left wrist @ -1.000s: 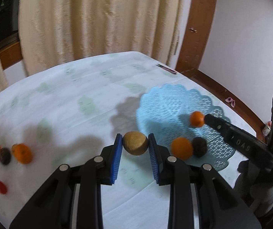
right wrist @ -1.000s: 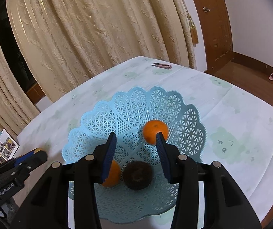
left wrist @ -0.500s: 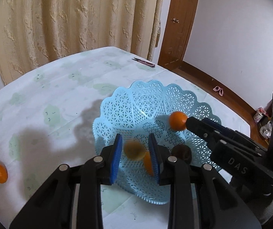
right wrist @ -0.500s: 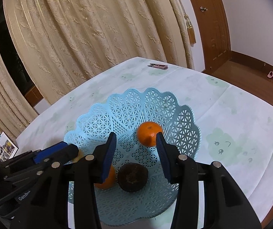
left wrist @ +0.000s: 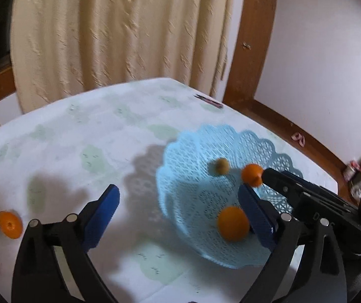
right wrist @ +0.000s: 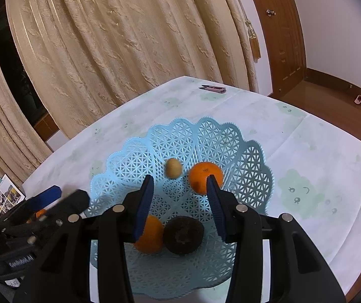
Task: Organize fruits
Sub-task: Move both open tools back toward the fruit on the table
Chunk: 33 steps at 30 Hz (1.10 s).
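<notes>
Pale blue plastic lattice basket (right wrist: 233,141) sits on the white cloth-covered table (right wrist: 319,151), holding a small tan round fruit (right wrist: 173,168), two oranges and a dark brown fruit (right wrist: 183,234). The left gripper (left wrist: 179,210) has just been opening; its jaws stand wide with nothing between them. The right gripper (right wrist: 180,197) has just been opening too, its jaws partly apart and clear of the nearer round orange (right wrist: 205,178).

Cream curtains (right wrist: 119,50), wooden door (right wrist: 281,30), white wall (left wrist: 319,50), brown floor (right wrist: 332,85)
</notes>
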### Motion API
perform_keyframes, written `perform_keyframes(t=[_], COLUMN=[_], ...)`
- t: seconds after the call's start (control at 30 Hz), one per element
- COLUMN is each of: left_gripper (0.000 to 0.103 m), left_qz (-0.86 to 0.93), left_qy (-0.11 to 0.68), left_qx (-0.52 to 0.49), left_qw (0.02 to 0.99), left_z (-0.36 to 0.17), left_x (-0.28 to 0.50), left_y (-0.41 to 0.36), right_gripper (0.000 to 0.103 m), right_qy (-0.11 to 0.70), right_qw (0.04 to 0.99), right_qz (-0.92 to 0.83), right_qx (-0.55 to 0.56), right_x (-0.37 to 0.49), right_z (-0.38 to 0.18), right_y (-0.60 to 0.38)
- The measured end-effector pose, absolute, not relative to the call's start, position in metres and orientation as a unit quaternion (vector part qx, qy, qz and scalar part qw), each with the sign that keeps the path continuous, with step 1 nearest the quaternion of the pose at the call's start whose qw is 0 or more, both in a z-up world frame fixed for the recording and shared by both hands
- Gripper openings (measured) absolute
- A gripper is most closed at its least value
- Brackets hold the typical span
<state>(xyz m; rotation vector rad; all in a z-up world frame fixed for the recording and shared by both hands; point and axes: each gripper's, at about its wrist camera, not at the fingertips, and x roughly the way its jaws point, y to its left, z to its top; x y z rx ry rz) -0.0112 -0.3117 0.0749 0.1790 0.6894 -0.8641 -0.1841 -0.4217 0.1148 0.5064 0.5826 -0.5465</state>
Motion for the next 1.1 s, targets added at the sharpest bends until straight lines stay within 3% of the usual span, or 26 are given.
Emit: perform_keyframes(t=[0.03,0.07,1.1], left_gripper=[0.096,0.098,0.098], left_qz=[-0.408,-0.404,-0.193], left_qy=[0.328,0.329,0.368], left_qx=[0.082,0.078,0.017], left_qw=[0.848,0.850,0.909], left_z=[0.076,0.076,0.072], left_x=[-0.009,-0.007,0.070], left_y=[-0.309,-0.304,-0.133], right_gripper=[0.064,0.065,0.069], right_qy=[0.277,0.273,0.345], right_qw=[0.890,0.891,0.923], right_qz=[-0.266,-0.270,-0.086], right_qx=[0.244,0.242,0.150], right_x=[-0.184,-0.184,-0.062], right_z=[0.115,0.116,0.113], right_y=[-0.421,-0.419,-0.282])
